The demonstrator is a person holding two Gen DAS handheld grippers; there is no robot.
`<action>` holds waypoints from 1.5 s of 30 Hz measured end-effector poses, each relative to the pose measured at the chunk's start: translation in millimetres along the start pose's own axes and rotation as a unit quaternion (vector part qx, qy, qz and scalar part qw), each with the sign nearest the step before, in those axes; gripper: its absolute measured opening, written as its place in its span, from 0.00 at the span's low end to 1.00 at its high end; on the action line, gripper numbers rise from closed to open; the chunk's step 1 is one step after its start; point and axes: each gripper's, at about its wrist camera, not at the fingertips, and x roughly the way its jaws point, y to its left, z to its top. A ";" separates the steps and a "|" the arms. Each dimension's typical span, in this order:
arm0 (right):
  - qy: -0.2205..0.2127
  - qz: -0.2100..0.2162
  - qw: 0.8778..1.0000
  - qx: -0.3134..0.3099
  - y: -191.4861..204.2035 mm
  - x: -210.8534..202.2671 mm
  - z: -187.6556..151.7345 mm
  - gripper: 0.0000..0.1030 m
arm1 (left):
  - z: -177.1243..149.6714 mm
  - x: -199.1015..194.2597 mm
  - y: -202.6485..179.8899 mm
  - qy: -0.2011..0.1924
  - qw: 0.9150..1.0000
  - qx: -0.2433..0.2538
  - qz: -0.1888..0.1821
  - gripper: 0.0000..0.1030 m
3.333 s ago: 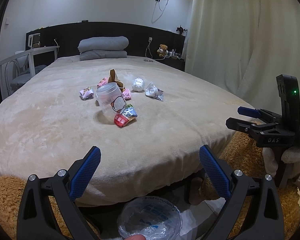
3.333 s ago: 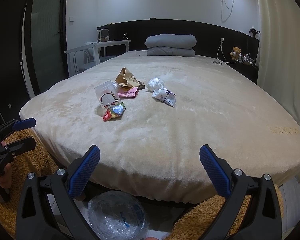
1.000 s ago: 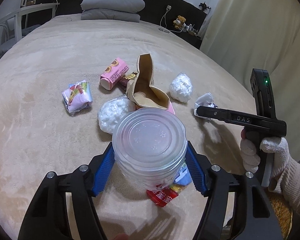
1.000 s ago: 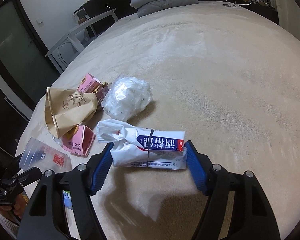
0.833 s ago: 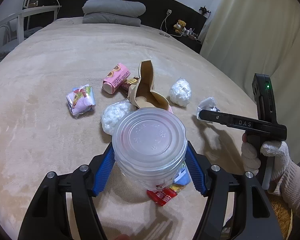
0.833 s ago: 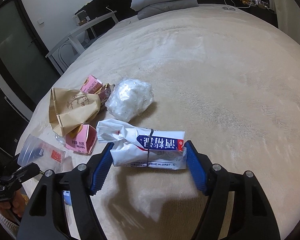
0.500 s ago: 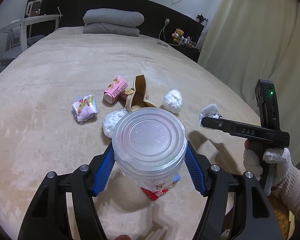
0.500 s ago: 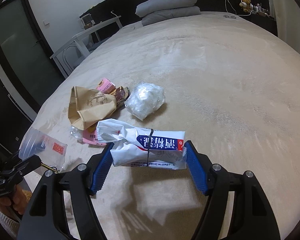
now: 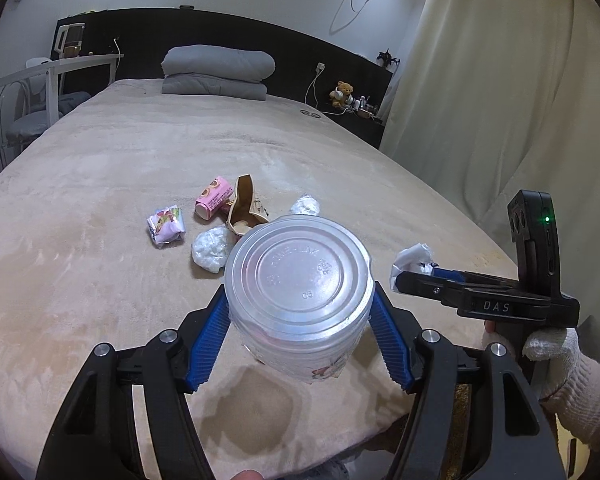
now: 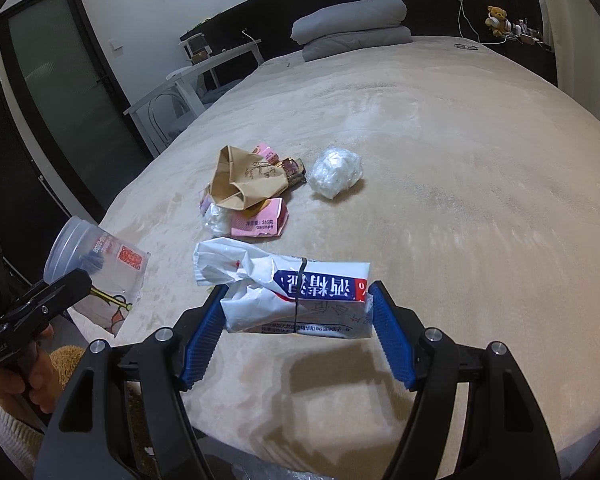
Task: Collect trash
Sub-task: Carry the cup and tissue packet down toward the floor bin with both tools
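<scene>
Left wrist view: your left gripper has its blue ribbed fingers clamped on the sides of a clear plastic cup with printed markings, its round base facing the camera, held above the near edge of the beige plush bed. To the right, your gloved right hand carries the right gripper, seen side-on, with a crumpled white plastic wrapper with blue and red print at its tips. Behind the cup the remaining trash lies on the bed: a pink and white snack packet, a pink carton, a brown paper bag, and two balls of clear crumpled film, the last well apart from the packet. Right wrist view: the right gripper's fingers press on both ends of the white wrapper, lifted clear of the bed. At the left edge, the left gripper holds the cup tilted, beside the bed's corner. The paper bag rests on a flattened pink box, with one film ball just beside it.
</scene>
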 end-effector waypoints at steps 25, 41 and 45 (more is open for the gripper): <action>0.006 0.017 1.000 -0.025 58.6 -90.3 -113.1 0.68 | -90.6 -83.5 -51.6 -0.001 1.000 0.001 -0.006 0.64; 0.107 0.015 0.994 -0.001 50.0 -36.3 -166.9 0.68 | -150.6 -37.9 -35.0 0.109 0.993 -0.038 -0.009 0.64; 0.148 0.010 0.989 0.016 43.5 -16.1 -181.9 0.68 | -168.9 -19.1 -26.0 0.159 0.985 -0.061 -0.005 0.64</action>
